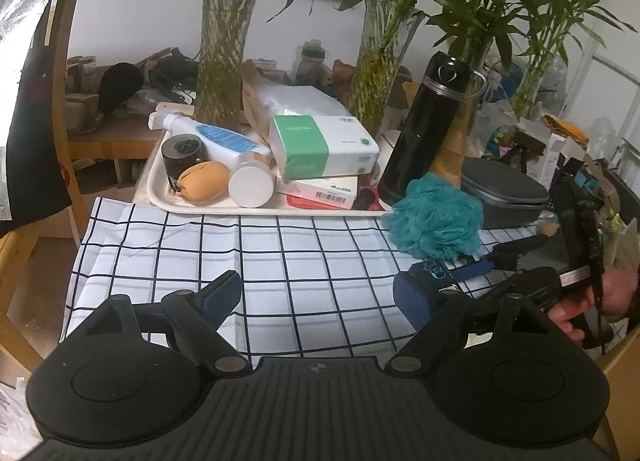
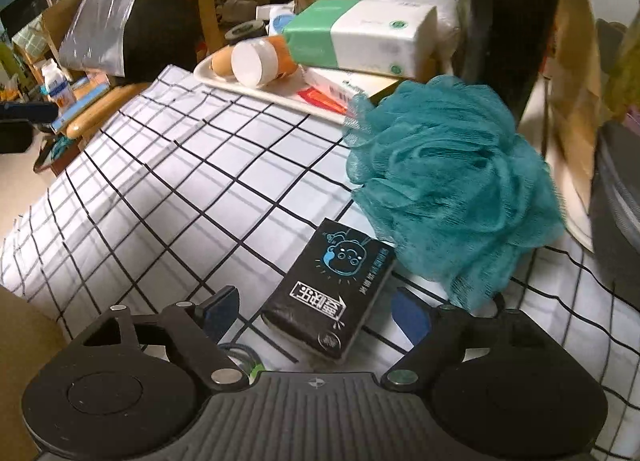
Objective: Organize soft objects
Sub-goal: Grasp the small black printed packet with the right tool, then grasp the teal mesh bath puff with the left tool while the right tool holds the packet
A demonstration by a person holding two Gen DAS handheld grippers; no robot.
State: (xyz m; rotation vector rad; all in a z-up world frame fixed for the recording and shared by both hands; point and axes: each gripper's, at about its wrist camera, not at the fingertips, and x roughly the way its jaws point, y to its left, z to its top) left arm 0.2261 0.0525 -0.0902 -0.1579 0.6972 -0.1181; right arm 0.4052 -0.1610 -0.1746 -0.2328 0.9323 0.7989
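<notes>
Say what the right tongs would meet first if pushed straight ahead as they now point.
Most likely the small black pack: it lies on the checked cloth between the open right tongs, just ahead of them. The teal bath pouf sits behind it, to the right. Depth is uncertain.

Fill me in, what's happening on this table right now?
A person holds a gripper in each hand over a checked cloth. The right gripper is open around a small black tissue pack lying flat beside a teal bath pouf. The left gripper is open and holds nothing. The cream tray behind is crowded with boxes and bottles.
</notes>
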